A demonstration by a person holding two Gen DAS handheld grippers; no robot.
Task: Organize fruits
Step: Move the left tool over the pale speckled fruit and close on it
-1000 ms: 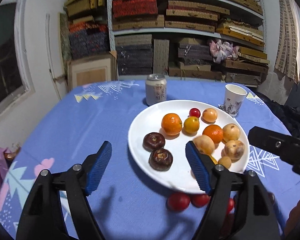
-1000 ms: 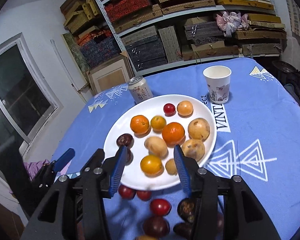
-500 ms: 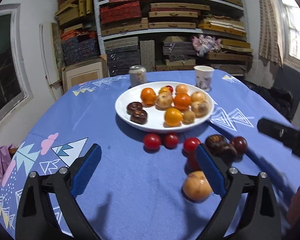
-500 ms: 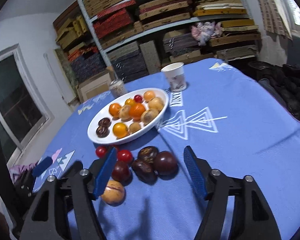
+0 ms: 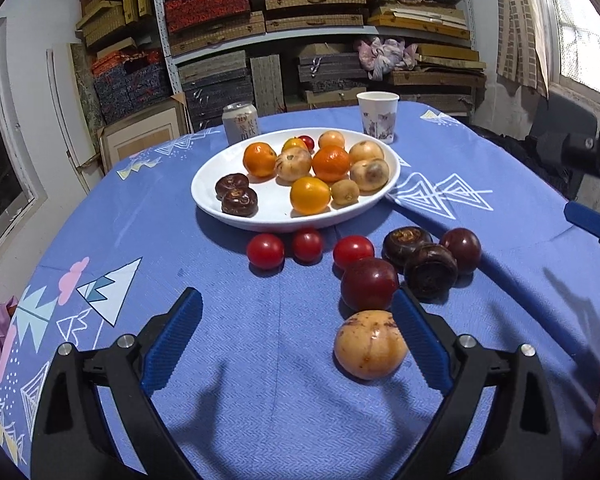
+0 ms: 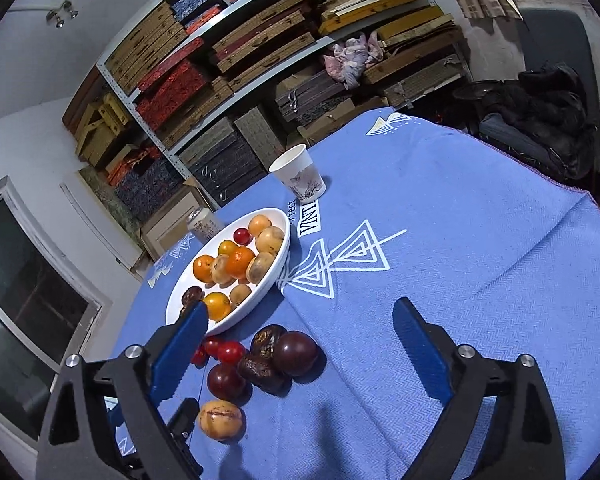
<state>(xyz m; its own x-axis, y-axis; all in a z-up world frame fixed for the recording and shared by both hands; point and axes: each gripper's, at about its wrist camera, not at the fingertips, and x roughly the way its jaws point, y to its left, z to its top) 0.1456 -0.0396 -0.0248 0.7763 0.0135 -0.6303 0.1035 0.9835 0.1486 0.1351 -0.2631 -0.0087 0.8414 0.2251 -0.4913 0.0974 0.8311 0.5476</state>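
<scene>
— Both claws are gaping and empty, aren't they?

— Yes. The left gripper (image 5: 296, 322) is spread wide over the cloth. The right gripper (image 6: 300, 322) has just been opening its jaws as well, with only bare blue tablecloth (image 6: 460, 240) between them.

— And the fruit?

— Split in two lots. The white plate (image 5: 276, 212) carries the oranges, the pale yellow-brown fruits, two dark ones and a small red one at the back. In front of its near rim lie three cherry tomatoes (image 5: 265, 251) in a rough row, then a huddle of dark purple fruits (image 5: 430, 270), touching one another. Nearest is a lone tan fruit (image 5: 370, 344), sitting just beside the left claw's right-hand finger.

— Why leave those off the plate?

— I'd guess the loose ones are waiting to be sorted by kind, since like sits by like. Whether that finger touches the tan fruit I can't quite tell.

— The can (image 5: 240, 122) and paper cup (image 5: 378, 117)?

— Behind the plate, out of the way.
</scene>
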